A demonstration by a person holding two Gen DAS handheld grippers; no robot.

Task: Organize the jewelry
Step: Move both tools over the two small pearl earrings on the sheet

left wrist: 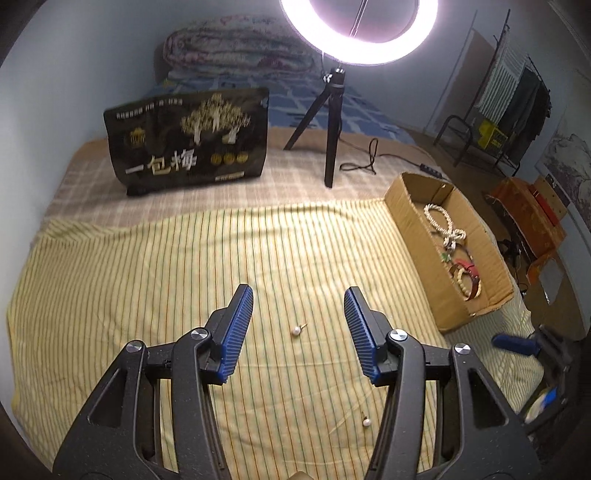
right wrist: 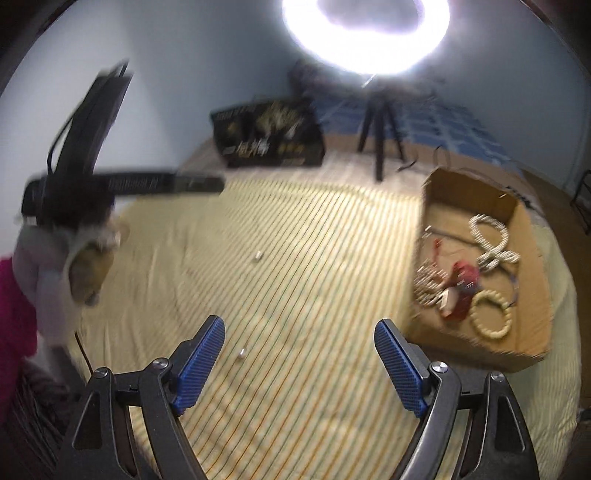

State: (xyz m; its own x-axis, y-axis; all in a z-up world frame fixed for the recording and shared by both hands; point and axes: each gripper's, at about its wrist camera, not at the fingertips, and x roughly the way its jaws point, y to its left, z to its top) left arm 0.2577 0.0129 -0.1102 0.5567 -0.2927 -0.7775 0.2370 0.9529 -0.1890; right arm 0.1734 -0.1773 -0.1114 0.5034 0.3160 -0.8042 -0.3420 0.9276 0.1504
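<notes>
Jaws wide apart on both sides, and neither one holds a thing. Our left gripper [left wrist: 298, 293] hangs over the yellow striped sheet [left wrist: 147, 280] on the bed, blue pads splayed. Right between them, just past the tips toward twelve o'clock in the left wrist view, sits a pearl earring [left wrist: 296, 330] on the sheet. A second pearl earring [left wrist: 366, 422] lies lower, at about five o'clock from the first, tucked close beside the gripper's right arm.

Over to our right gripper [right wrist: 299, 330], equally spread, and this view is smeared with motion. We can make out two small pale specks on the sheet, one between the pads [right wrist: 242, 353] and one farther off at twelve o'clock [right wrist: 258, 255]; too blurred to name for sure.

At two o'clock from the left gripper, the cardboard box [left wrist: 402, 218] rests on the bed's edge. Inside we see a white beaded necklace [left wrist: 445, 225], a cream bead bracelet [left wrist: 471, 286] and something red [left wrist: 466, 266] touching it.

Far back at eleven o'clock stands a black snack bag [left wrist: 188, 140], with the ring light [left wrist: 358, 33] on its tripod at one o'clock.
</notes>
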